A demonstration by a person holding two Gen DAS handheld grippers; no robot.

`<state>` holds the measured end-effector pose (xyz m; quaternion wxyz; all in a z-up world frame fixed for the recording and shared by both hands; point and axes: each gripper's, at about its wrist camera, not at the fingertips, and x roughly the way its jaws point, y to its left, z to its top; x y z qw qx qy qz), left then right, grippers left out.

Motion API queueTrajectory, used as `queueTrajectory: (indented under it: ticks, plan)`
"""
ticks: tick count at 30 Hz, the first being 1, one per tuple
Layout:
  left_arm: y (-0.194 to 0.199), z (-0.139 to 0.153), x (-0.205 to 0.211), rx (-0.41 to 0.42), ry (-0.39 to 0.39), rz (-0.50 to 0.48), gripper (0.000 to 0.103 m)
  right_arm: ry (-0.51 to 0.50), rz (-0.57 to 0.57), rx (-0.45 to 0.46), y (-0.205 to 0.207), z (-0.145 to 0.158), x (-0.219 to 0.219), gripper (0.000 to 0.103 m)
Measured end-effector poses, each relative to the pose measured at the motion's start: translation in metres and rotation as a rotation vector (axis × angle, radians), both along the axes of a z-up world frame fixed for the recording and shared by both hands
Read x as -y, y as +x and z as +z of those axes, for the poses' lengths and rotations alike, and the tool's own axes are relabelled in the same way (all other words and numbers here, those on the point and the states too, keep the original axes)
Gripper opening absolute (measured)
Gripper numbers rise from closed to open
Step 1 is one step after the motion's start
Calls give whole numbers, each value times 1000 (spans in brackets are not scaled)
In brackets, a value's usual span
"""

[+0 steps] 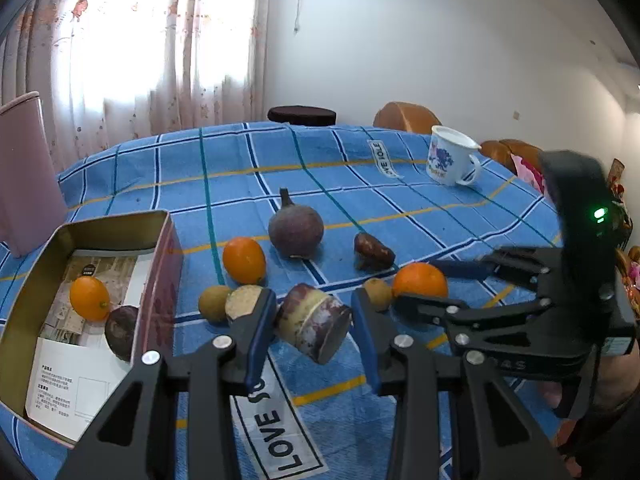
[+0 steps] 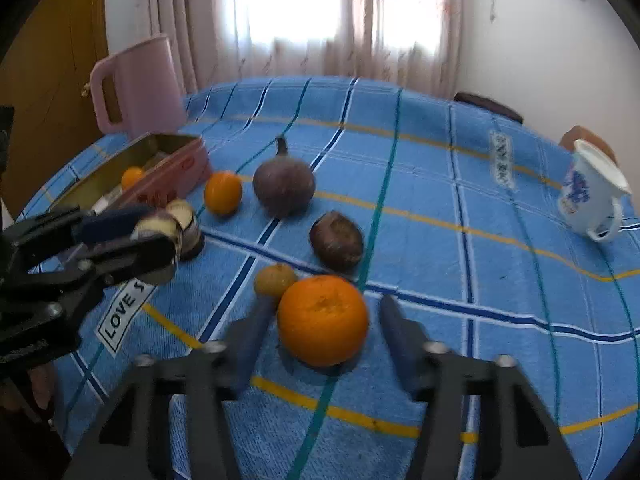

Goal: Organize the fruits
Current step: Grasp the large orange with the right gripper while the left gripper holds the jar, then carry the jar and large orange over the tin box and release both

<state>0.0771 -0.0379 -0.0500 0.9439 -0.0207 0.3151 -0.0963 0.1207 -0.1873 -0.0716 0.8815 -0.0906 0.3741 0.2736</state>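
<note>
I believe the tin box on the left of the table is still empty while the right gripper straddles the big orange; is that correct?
Not quite: the tin box is not empty. The left wrist view shows a small orange fruit and a dark round fruit already lying in it. The rest holds: the right gripper straddles the big orange, as the right wrist view shows.

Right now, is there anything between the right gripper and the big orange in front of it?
No. The big orange lies between the open fingers of the right gripper, nothing before it. A small brown fruit sits just behind, beside the left finger.
</note>
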Motion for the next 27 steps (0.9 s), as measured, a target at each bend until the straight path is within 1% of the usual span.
queueTrajectory:
  ticks: [3,9,15,27]
  plan:
    - [-4,3,-3,29,-8,19,41,23,5,19,-4,4,2,48]
    - [-13,7,-7,80,-7,60,41,60,-3,100,-15,14,9,48]
    - [-16,9,-5,102,14,77,41,85,2,158,-24,22,11,48]
    - [-25,14,-2,153,37,104,41,116,1,237,-36,30,16,48]
